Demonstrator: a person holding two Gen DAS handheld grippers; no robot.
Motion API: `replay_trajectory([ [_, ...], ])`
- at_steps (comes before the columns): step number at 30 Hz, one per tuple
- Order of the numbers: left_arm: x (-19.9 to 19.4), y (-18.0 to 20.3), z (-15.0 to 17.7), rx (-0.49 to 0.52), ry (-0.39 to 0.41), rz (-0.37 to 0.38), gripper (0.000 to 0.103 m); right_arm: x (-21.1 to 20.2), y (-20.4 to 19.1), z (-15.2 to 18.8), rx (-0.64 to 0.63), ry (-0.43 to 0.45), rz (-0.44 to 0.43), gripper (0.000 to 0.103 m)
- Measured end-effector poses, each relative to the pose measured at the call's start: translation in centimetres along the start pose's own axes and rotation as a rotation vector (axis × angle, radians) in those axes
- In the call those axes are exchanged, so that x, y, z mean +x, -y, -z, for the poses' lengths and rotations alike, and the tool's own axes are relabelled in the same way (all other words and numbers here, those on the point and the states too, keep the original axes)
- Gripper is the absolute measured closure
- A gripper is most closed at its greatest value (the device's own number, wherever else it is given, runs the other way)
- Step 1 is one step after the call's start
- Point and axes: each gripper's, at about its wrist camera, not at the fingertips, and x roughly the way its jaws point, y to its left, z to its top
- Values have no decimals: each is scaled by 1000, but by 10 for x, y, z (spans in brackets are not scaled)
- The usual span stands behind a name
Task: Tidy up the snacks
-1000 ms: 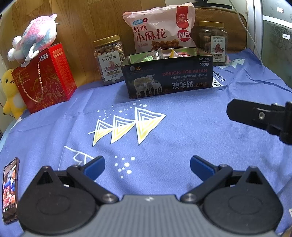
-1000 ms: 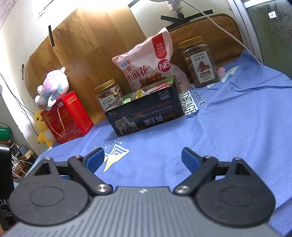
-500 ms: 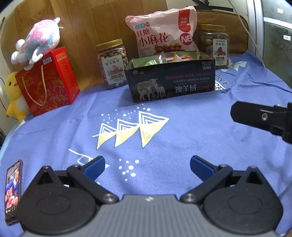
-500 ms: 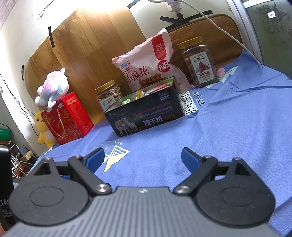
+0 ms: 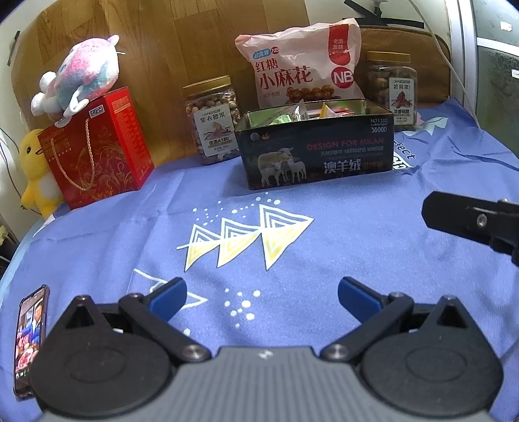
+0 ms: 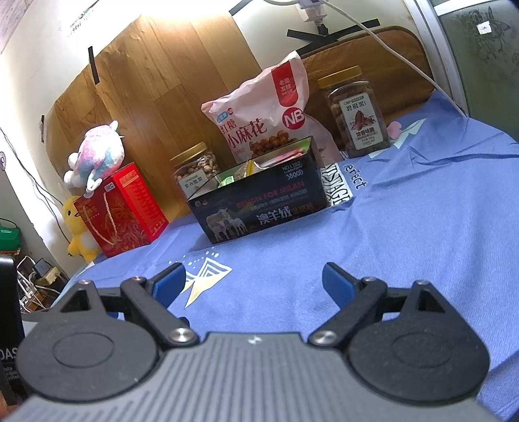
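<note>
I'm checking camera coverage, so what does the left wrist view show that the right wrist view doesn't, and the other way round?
Only the left wrist view shows the phone lying on the blue cloth and part of the right gripper coming in from the side. Only the right wrist view shows the wall plug and the tangle of cables beyond the table edge. Both show the dark tin of snacks, the pink snack bag, two nut jars and the red gift box.
</note>
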Motion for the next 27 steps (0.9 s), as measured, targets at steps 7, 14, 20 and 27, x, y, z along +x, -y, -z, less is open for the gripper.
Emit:
replay_trajectory([
  [7, 4, 2, 1, 3, -33, -2, 0, 0, 0, 0, 0, -5, -5, 10],
  [14, 8, 0, 3, -9, -61, -1, 0, 0, 0, 1, -2, -8, -7, 10],
  [20, 9, 0, 3, -10, -67, -3, 0, 1, 1, 1, -6, -12, -12, 10],
  [27, 12, 3, 3, 3, -73, 6, 0, 2, 4, 1, -2, -16, -4, 10],
])
